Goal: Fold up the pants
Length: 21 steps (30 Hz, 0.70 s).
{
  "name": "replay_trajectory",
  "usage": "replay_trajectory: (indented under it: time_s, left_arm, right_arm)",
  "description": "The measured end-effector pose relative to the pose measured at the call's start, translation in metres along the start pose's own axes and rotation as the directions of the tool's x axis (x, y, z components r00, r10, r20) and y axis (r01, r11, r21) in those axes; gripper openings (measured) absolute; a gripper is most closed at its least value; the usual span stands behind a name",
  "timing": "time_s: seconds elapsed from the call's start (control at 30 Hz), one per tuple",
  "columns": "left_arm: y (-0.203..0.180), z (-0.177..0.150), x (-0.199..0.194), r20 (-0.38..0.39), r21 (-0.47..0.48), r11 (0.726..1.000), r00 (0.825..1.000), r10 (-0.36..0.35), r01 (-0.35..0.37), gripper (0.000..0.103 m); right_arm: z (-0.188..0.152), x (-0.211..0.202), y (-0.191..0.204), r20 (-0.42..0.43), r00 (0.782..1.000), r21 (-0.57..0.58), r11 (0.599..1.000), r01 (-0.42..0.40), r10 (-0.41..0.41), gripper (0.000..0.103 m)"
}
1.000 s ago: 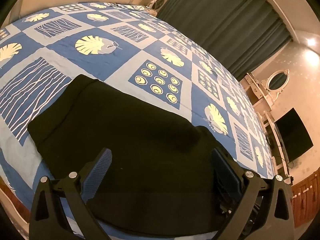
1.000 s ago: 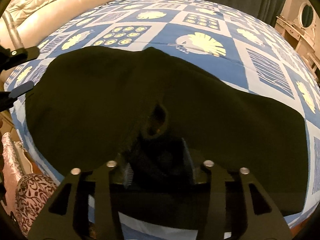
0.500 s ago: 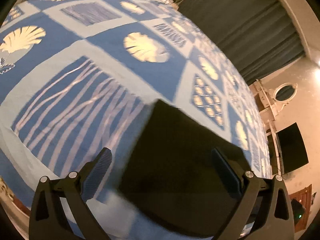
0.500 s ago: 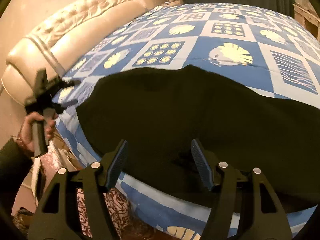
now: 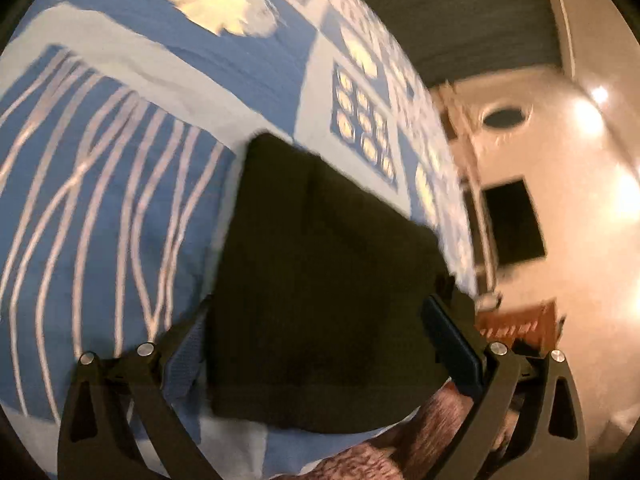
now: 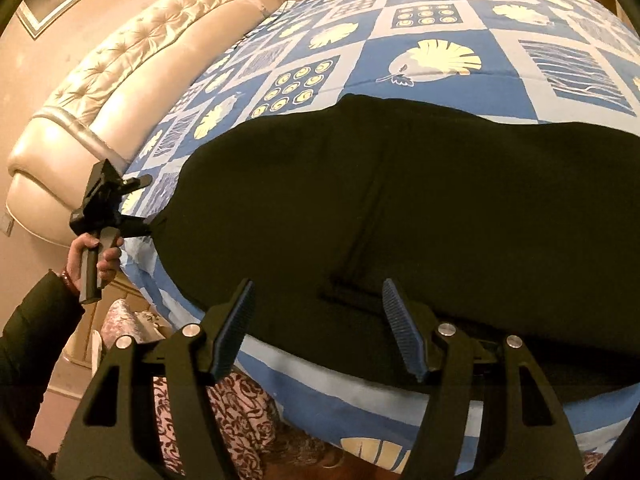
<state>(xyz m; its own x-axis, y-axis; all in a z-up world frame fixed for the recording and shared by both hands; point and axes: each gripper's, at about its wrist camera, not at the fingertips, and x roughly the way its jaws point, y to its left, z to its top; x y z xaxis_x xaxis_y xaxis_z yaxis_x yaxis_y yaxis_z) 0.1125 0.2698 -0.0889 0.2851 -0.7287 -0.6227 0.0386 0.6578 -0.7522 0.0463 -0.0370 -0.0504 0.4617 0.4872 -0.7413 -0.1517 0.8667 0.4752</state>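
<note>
Black pants (image 6: 420, 200) flat on bed (image 6: 460, 76). Right gripper (image 6: 316, 320) fingers spread, empty; left gripper (image 5: 316, 332) spread astride pants' end.

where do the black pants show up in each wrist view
Left wrist view: black pants fill the lower centre, between the left gripper fingers.
Right wrist view: black pants spread across the middle, above the right gripper.
Shared landmark: blue patterned bedspread.

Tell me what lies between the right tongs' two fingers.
In the right wrist view, the near edge of the black pants and a strip of the blue patterned bedspread show between the fingers of the right tongs; the pads press on nothing.
</note>
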Motion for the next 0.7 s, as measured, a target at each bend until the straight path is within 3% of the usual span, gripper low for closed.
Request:
replay_trajectory:
  time_s: [0.07,0.13,0.23,0.3,0.33,0.4,0.5,0.53,0.63,0.7]
  left_arm:
    - [-0.002,0.006,0.006,-0.017,0.007,1.0,1.0,-0.018,0.018,0.098]
    - [0.001,0.011,0.009,-0.017,-0.031,0.995,0.996,-0.093,0.092,0.098]
    - [-0.002,0.01,0.014,-0.018,-0.013,0.993,0.993,-0.117,0.117,0.097]
    - [-0.007,0.01,0.018,-0.031,0.017,0.996,0.996,-0.087,0.088,0.077]
    - [-0.006,0.009,0.019,-0.041,0.012,0.998,0.997,-0.067,0.068,0.045]
    - [0.002,0.008,0.022,-0.037,-0.052,0.995,0.995,-0.09,0.088,0.041]
    - [-0.007,0.006,0.019,-0.01,-0.034,0.997,0.997,-0.073,0.072,0.033]
    - [-0.009,0.005,0.018,-0.001,-0.039,0.996,0.997,-0.075,0.075,0.026]
    - [-0.037,0.006,0.013,0.041,-0.001,0.999,0.998,-0.05,0.05,0.019]
    - [-0.065,0.005,0.004,0.085,0.037,0.997,0.994,-0.072,0.069,0.018]
  right_arm:
    - [0.0,0.0,0.0,-0.001,1.0,0.011,1.0,-0.009,0.009,0.065]
    - [0.001,0.0,0.0,-0.004,1.0,0.017,1.0,-0.015,0.015,0.066]
    - [0.001,0.001,0.0,-0.012,1.0,0.032,0.999,-0.025,0.025,0.066]
    - [0.001,0.0,-0.002,-0.011,0.999,0.046,0.999,-0.029,0.03,0.066]
    - [0.001,0.001,-0.003,-0.012,0.999,0.051,0.998,-0.032,0.032,0.066]
    - [0.001,0.0,-0.005,-0.01,0.999,0.062,0.997,-0.035,0.035,0.066]
    - [0.001,-0.002,-0.008,-0.013,0.999,0.07,0.997,-0.032,0.033,0.066]
    - [0.002,-0.003,-0.009,-0.013,0.999,0.074,0.997,-0.033,0.034,0.066]
    - [0.008,-0.01,-0.02,-0.012,0.999,0.102,0.994,-0.043,0.045,0.066]
    - [0.014,-0.021,-0.03,-0.005,0.999,0.123,0.991,-0.042,0.043,0.066]
